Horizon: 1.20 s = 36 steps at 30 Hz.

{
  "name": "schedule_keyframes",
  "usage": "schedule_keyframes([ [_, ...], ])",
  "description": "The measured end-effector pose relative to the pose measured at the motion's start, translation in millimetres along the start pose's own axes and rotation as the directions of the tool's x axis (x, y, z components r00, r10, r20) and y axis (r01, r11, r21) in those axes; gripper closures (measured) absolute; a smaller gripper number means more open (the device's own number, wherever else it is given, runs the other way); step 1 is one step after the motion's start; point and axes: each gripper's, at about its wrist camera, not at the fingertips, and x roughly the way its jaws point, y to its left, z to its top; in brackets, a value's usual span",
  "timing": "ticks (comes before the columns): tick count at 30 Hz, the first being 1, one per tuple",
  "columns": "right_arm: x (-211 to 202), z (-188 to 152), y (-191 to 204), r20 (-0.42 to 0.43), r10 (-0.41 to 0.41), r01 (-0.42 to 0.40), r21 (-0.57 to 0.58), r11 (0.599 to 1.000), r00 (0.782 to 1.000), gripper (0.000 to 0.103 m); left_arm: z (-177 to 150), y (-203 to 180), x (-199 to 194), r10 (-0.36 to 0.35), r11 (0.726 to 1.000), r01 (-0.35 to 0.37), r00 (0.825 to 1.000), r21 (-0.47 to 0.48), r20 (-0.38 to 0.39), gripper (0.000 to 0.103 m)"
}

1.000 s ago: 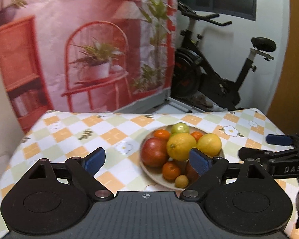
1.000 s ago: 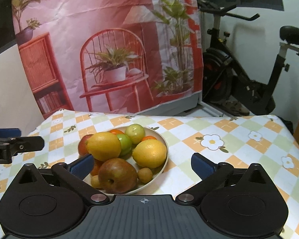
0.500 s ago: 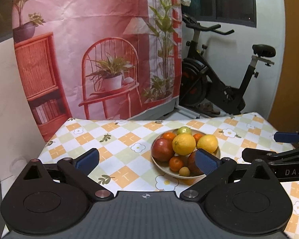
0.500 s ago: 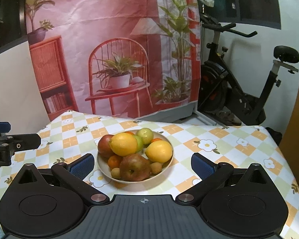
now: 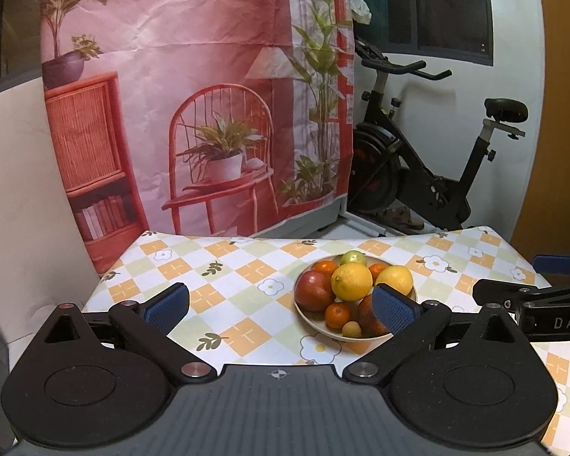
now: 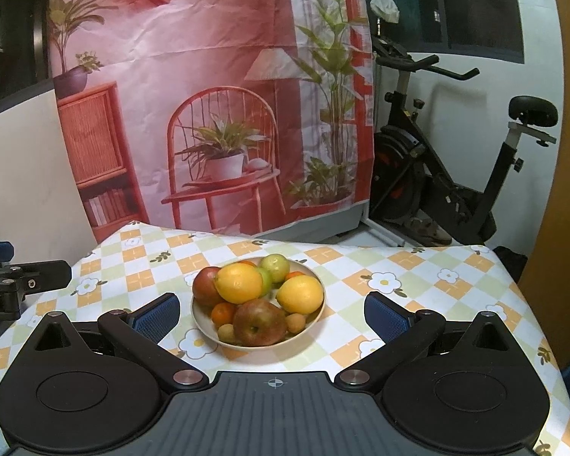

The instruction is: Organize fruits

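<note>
A beige bowl (image 6: 315, 323) stands on the checked tablecloth (image 6: 418, 296), heaped with fruit: two lemons (image 6: 238, 283), red apples (image 6: 259, 322), green fruits (image 6: 274, 268), small oranges (image 6: 224, 312) and small tan fruits (image 6: 295, 323). The bowl also shows in the left wrist view (image 5: 307, 317). My left gripper (image 5: 281, 309) is open and empty, held back from the bowl, which lies toward its right finger. My right gripper (image 6: 271, 317) is open and empty, with the bowl ahead between its fingers.
A printed pink backdrop (image 6: 209, 95) hangs behind the table. An exercise bike (image 6: 456, 174) stands at the back right. The table's far edge runs just beyond the bowl. The other gripper shows at the side of each view (image 5: 543, 300) (image 6: 15, 285).
Both grippers have drawn back and up from the bowl, so it looks smaller and more of the table shows. Both stay open and empty.
</note>
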Motion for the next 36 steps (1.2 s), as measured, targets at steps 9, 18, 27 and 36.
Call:
schedule_keyframes([
  [9, -5.0, 2.5, 0.8, 0.010, 0.008, -0.008, 0.008, 1.000, 1.000, 0.000, 0.3, -3.5, -1.3, 0.002, 1.000, -0.002, 1.000, 0.011, 0.011, 0.000],
  [18, -6.1, 2.9, 1.9, 0.013, 0.012, -0.012, 0.008, 1.000, 1.000, 0.000, -0.7, -3.1, -3.3, -0.004, 1.000, 0.004, 1.000, 0.010, 0.015, 0.000],
  [27, -7.3, 3.2, 2.9, 0.016, 0.012, -0.012, 0.011, 1.000, 1.000, 0.000, -1.1, -2.6, -6.0, -0.015, 1.000, 0.015, 1.000, 0.011, 0.020, 0.000],
  [36, -8.2, 3.5, 1.8, 0.017, 0.013, -0.013, 0.013, 1.000, 1.000, 0.000, -0.5, -2.0, -6.8, -0.023, 1.000, 0.023, 1.000, -0.003, 0.015, 0.000],
])
